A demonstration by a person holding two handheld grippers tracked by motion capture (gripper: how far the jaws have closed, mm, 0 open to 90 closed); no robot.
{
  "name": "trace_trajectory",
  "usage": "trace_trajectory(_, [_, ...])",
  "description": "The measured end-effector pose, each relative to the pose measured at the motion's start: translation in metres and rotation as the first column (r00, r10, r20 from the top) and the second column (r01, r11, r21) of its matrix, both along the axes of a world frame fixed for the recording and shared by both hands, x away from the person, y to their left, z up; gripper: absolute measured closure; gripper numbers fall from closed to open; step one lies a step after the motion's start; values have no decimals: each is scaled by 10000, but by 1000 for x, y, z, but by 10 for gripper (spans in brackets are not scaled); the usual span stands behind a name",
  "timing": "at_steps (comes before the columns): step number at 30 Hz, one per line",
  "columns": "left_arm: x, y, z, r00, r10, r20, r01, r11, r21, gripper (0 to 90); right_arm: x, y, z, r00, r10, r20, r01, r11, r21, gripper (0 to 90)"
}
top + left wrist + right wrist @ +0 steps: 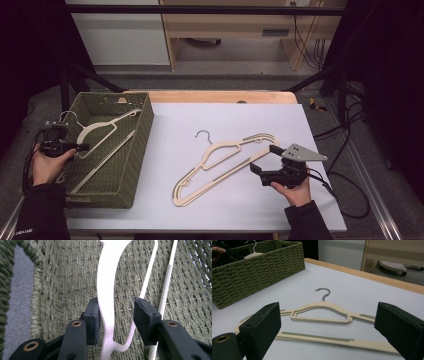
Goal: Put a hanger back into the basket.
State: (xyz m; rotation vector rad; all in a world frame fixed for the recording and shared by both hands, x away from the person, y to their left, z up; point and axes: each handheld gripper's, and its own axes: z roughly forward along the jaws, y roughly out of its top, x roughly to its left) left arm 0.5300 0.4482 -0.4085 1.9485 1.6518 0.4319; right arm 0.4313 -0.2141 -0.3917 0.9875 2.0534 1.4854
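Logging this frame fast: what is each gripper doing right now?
Left gripper: open, fingers astride the basket hanger, one touching it, not clamped.
Right gripper: open wide, empty, facing the table hanger.

Wooden desk seen beyond the table, white cabinet panel set beside it, black cables hung at its right, grey floor spread below.

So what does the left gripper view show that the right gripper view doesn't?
The left gripper view alone shows the basket's woven floor up close, with the left gripper open around the white hanger's arm; one pad touches it, the other stands clear. The right gripper view alone shows the cream hanger flat on the white table, beyond the open right gripper. Both show the green basket and white hanger.
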Motion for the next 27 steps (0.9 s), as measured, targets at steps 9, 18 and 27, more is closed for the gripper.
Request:
trace_trajectory(9, [0, 0, -3, 9998, 108, -192, -108, 9999, 20, 527, -1, 0, 1, 10000, -52, 12, 52, 10000, 60, 76])
trace_trajectory(18, [-2, 1, 0, 9996, 194, -207, -191, 9997, 128, 473, -1, 0, 2, 10000, -35, 67, 35, 10000, 65, 75])
trace_trajectory(27, [-13, -2, 16, 9988, -47, 493, 51, 9999, -91, 378, -3, -2, 4, 9999, -44, 165, 43, 10000, 73, 74])
